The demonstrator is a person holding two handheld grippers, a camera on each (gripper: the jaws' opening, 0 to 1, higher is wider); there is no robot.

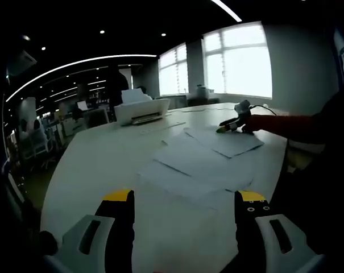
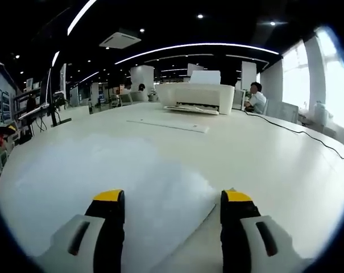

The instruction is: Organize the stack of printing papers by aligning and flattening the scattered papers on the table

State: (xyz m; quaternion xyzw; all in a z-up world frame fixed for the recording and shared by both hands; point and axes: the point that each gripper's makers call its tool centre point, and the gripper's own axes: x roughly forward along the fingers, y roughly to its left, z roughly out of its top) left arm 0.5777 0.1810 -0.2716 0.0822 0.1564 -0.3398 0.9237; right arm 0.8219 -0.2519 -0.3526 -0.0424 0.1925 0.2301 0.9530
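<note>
Our right gripper (image 2: 170, 207) hangs wide open, empty, directly over scattered white paper sheets (image 2: 103, 176). We hold our left gripper (image 1: 186, 200) open too, just short of them, on the white table (image 1: 98, 165).

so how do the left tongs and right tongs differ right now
The left tongs hang open above bare table, short of the scattered papers. The right tongs sit open low over a sheet, near its edge, farther across the table toward the printer. Both have yellow tips and hold nothing.
</note>
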